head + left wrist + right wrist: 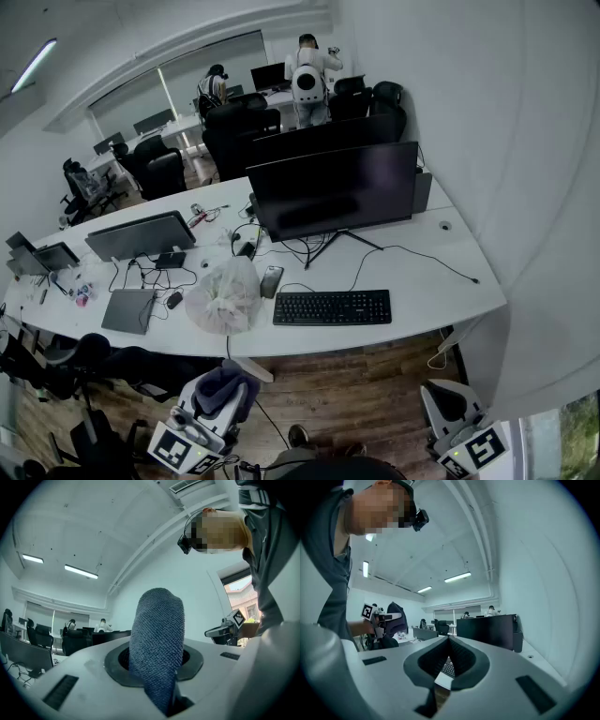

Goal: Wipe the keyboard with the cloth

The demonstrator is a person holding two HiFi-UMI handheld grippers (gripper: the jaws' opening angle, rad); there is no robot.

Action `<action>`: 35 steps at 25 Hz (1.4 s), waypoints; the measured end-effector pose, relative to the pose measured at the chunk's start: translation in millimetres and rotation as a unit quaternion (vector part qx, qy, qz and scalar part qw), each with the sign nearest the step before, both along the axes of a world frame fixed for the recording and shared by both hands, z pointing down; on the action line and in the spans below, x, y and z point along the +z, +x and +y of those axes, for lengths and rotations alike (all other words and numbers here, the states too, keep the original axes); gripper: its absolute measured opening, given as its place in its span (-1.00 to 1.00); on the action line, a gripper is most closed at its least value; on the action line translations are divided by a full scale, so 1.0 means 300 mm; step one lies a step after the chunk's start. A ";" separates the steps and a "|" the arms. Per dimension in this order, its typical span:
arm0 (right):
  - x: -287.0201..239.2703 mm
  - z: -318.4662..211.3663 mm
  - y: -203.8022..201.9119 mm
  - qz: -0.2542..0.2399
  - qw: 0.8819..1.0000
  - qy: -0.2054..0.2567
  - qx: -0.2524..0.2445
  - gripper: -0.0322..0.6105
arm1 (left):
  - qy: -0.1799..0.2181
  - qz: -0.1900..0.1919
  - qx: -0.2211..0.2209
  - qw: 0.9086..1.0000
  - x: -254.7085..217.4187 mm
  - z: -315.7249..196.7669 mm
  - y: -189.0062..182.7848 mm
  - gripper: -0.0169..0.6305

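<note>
Keyboard [332, 307], black, lies flat near the front edge of the white worktop [431, 272], just in front of the stand of a large dark monitor [333, 192]. Nothing touches it. To its left, near the same edge, sits a crumpled clear plastic bag [223, 295], with what looks like a phone [271, 280] between bag and keyboard.

The left hand-held gripper [157, 686] is held clear of the worktop, out beyond its front edge and above the wooden floor [356, 384]. Its jaws are clamped on a blue-grey cloth [157, 620]. The cloth rises from the slot between them in a thick upright fold, which hides the jaw tips in the left gripper view.

The right hand-held gripper [449, 641] is also off the worktop, beyond its front right corner. Its ridged pads meet at the tips with nothing between them. Through the narrow gap below the tips, a strip of the keyboard and the worktop's front edge show far off.

In the head view, both hand-held grippers are cut by the bottom edge, so little more than their marker cubes [178, 448] and upper bodies show.
</note>
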State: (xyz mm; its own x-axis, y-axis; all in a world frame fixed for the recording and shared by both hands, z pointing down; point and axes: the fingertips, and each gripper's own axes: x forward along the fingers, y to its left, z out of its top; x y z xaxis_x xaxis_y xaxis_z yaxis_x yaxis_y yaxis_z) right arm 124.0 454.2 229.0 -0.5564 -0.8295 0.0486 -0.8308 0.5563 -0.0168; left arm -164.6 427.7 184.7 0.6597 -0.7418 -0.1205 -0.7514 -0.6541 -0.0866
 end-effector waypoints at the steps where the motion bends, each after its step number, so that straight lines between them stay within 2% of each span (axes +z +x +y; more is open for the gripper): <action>1: 0.006 -0.003 0.008 0.000 1.000 -0.005 -0.002 -0.87 | -0.001 0.000 0.001 1.000 0.001 -0.006 0.009 -0.68; 11: 0.028 -0.020 -0.012 -0.007 0.999 0.006 -0.040 -0.87 | -0.028 -0.001 0.007 1.000 0.054 -0.070 0.050 -0.68; 15: 0.062 -0.082 -0.034 -0.015 0.999 -0.002 -0.036 -0.87 | -0.053 -0.005 0.013 0.999 0.122 -0.127 0.028 -0.68; 20: 0.070 -0.211 -0.108 0.003 1.000 -0.015 -0.016 -0.87 | -0.073 -0.001 0.020 0.997 0.201 -0.279 -0.042 -0.68; 26: 0.025 -0.345 -0.236 0.037 0.999 -0.016 -0.010 -0.87 | -0.084 0.018 0.052 0.995 0.270 -0.476 -0.100 -0.67; 30: 0.034 -0.414 -0.290 0.053 0.998 -0.027 0.006 -0.87 | -0.092 0.021 0.070 0.993 0.343 -0.604 -0.119 -0.67; 35: 0.064 -0.488 -0.310 0.070 0.996 -0.057 0.009 -0.87 | -0.122 0.019 0.076 0.989 0.433 -0.716 -0.114 -0.66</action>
